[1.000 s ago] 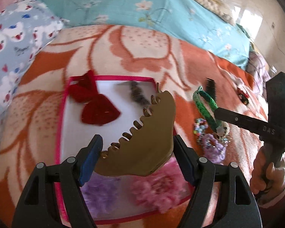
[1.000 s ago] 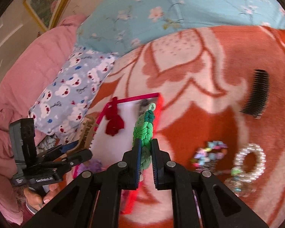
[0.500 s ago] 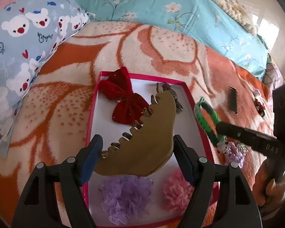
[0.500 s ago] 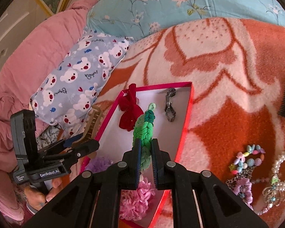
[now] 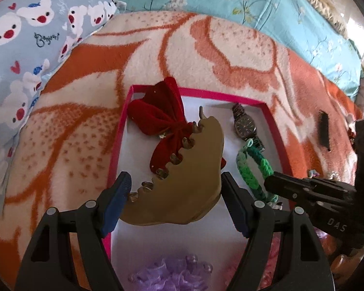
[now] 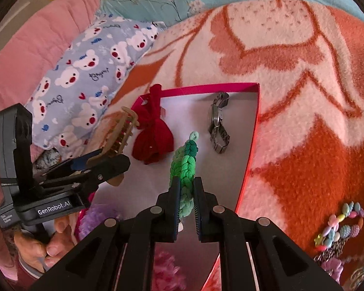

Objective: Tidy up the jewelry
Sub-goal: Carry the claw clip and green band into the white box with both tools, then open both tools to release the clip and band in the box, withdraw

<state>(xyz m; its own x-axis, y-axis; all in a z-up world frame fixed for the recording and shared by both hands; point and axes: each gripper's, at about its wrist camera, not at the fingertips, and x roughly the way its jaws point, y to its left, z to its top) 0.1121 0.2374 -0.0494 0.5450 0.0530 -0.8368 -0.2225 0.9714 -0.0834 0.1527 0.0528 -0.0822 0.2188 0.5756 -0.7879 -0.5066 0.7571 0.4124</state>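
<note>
Over the pink tray (image 5: 276, 131), left tool (image 5: 174, 191) grips hair claw (image 5: 182, 184), right tool (image 6: 185, 194) green braid (image 6: 185, 167).

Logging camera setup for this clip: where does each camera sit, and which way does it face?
Left wrist: on the left gripper, looking down along its fingers at the pink-rimmed tray; it holds a tan hair claw; right gripper at right.
Right wrist: on the right gripper, facing the same tray, shut on a green braided bracelet; the left gripper and a hand at left.
Shared: tray, red bow, watch, both held items.
</note>
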